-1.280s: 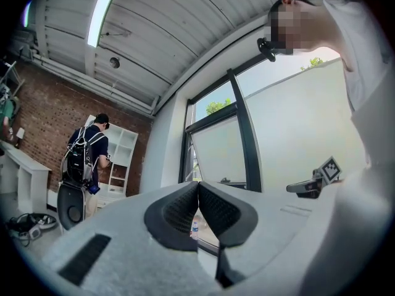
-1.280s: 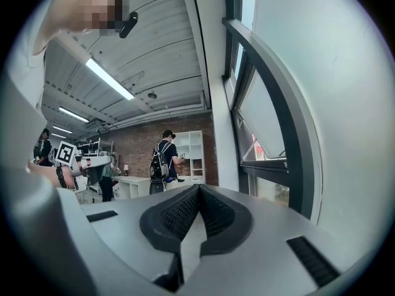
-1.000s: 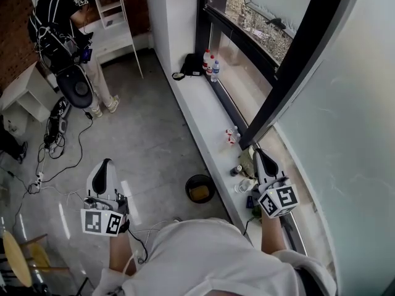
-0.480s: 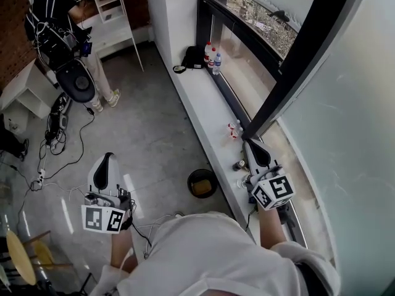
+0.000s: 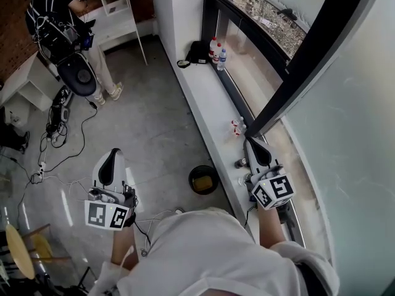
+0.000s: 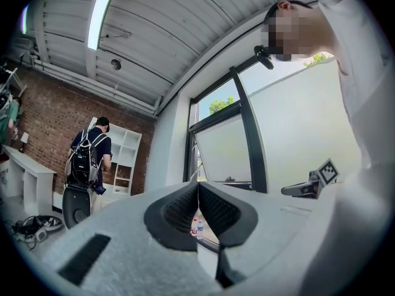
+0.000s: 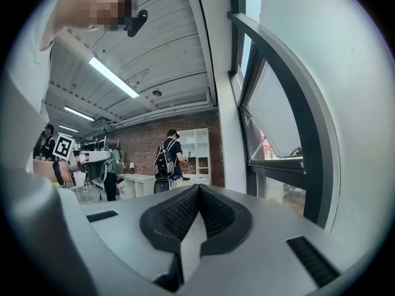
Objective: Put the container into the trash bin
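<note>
A black round trash bin (image 5: 202,179) stands on the floor against the white window sill (image 5: 207,113), with something yellowish inside it. On the sill, a small dark container (image 5: 239,163) and a clear one (image 5: 243,180) sit just left of my right gripper (image 5: 252,142). That gripper is held over the sill, shut and empty, its pads (image 7: 185,211) meeting at the tips. My left gripper (image 5: 111,157) hangs over the floor, left of the bin, also shut with nothing between its pads (image 6: 179,208).
A red-and-white item (image 5: 237,126) lies further along the sill; bottles (image 5: 217,48) and a black bag (image 5: 197,52) sit at its far end. A person with a backpack (image 5: 58,17) stands by white shelves (image 5: 117,8). Cables (image 5: 55,134) trail across the floor.
My right gripper has moved a little forward along the sill, past the small containers. The left gripper has barely shifted. Both stay shut.
</note>
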Tool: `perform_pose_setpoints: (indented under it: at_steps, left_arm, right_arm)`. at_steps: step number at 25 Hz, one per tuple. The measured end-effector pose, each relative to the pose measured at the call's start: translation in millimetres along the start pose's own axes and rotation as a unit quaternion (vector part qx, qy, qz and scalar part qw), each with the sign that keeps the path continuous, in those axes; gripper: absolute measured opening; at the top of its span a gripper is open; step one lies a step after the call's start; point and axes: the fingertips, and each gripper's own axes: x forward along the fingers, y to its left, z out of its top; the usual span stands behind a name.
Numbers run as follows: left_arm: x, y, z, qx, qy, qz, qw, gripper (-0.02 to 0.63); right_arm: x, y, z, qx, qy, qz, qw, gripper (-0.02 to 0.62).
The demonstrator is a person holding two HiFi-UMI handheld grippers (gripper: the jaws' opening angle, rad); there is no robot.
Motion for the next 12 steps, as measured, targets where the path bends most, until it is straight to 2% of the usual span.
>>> perform_pose_setpoints:
  at_steps: [12]
  left_arm:
    - [-2.6,-0.7,-6.9,-0.009,-0.002,-0.003,1.0,0.018]
  right_arm:
    - [-1.5,5.7,-8.3,-0.007,0.006,-0.006,1.0,0.002]
